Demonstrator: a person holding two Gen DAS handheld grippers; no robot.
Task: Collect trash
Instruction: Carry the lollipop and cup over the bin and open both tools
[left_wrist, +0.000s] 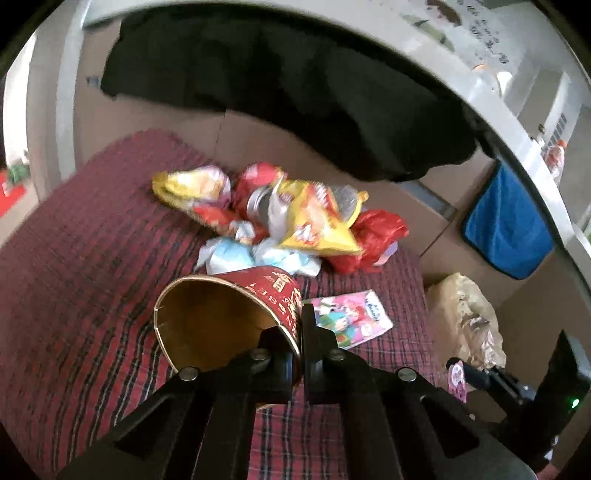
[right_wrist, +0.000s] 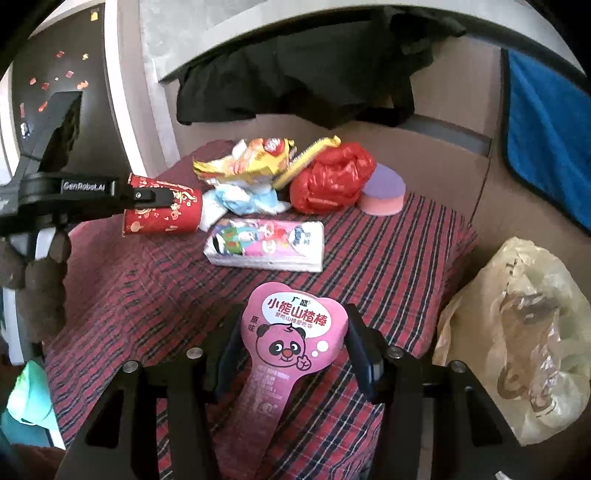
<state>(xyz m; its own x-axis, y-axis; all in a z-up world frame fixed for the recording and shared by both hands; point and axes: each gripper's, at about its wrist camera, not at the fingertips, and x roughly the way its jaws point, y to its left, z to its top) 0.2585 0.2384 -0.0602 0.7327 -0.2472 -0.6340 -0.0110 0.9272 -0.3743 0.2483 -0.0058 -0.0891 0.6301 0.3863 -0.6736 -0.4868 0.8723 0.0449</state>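
Left gripper (left_wrist: 300, 332) clamps red cup (left_wrist: 229, 317) rim, sideways | right gripper (right_wrist: 291, 343) grips pink wrapper (right_wrist: 291, 332), lengthwise.

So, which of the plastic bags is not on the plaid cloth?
The pale yellowish bag, standing beside the cloth-covered table. The red bag lies on the cloth among the wrappers.

**A plaid cloth and what lies on it**

A surface is covered by a red plaid cloth (right_wrist: 369, 258). At its far end, crumpled snack wrappers (right_wrist: 255, 158), pale blue tissues (right_wrist: 240, 197), a red plastic bag (right_wrist: 332, 181) and a purple-topped pink sponge (right_wrist: 382, 194) are heaped. A tissue pack (right_wrist: 266, 243) is laid just in front.
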